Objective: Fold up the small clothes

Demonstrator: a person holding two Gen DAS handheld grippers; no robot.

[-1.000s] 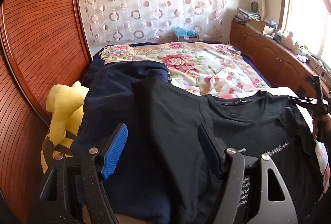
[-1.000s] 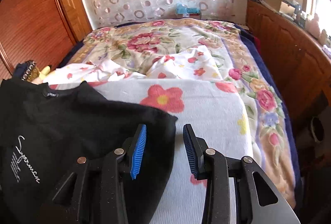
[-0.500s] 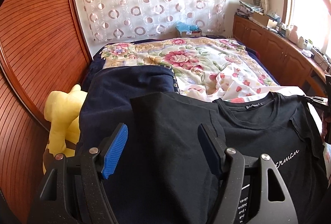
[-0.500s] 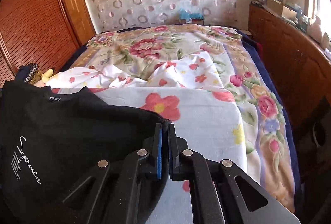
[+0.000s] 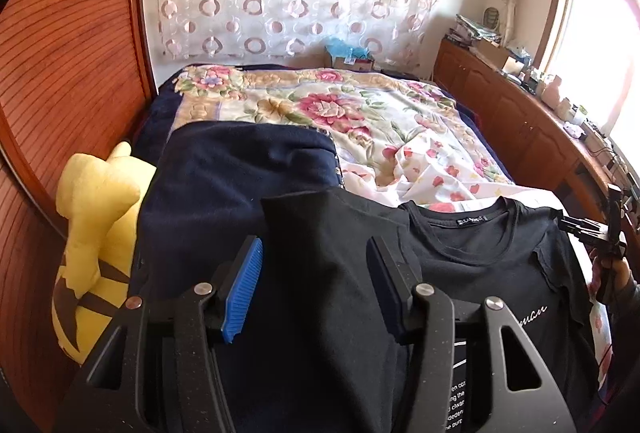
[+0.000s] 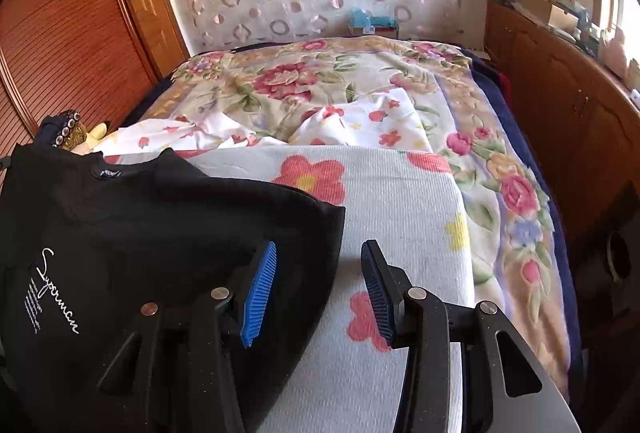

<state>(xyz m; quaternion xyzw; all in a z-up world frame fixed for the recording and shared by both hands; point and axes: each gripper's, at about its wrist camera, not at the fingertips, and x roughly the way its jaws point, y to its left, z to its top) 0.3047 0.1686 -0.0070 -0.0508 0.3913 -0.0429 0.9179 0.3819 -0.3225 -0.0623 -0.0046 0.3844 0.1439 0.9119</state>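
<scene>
1. We see a black T-shirt point(image 5: 480, 265) spread on the bed point(image 5: 360, 113), chest side up, its neck label toward the far end and white script lettering on the front
2. Our left tongs point(image 5: 316, 289) stand wide apart above the shirt's left sleeve point(image 5: 320, 233), gripping nothing; the sleeve lies folded inward over the body of the shirt, between the two blue pads
3. A navy blanket point(image 5: 240, 173) lies under and beyond that sleeve, with a yellow plush toy point(image 5: 96, 217) just beside it against the wooden wardrobe point(image 5: 68, 53)
4. Our right tongs point(image 6: 316, 293) are also parted wide and empty; the left pad hovers over the shirt's right sleeve point(image 6: 304, 233), the right pad over the white flowered towel point(image 6: 400, 201) that lies beneath the shirt
5. In the left view, the right tongs point(image 5: 592, 229) appear small at the shirt's far right edge
6. A floral quilt point(image 6: 320, 85) covers the rest of the bed, and a crumpled flowered sheet point(image 6: 360, 125) lies just beyond the towel
7. A wooden cabinet point(image 6: 560, 81) runs along the bed's right side, under the window
</scene>
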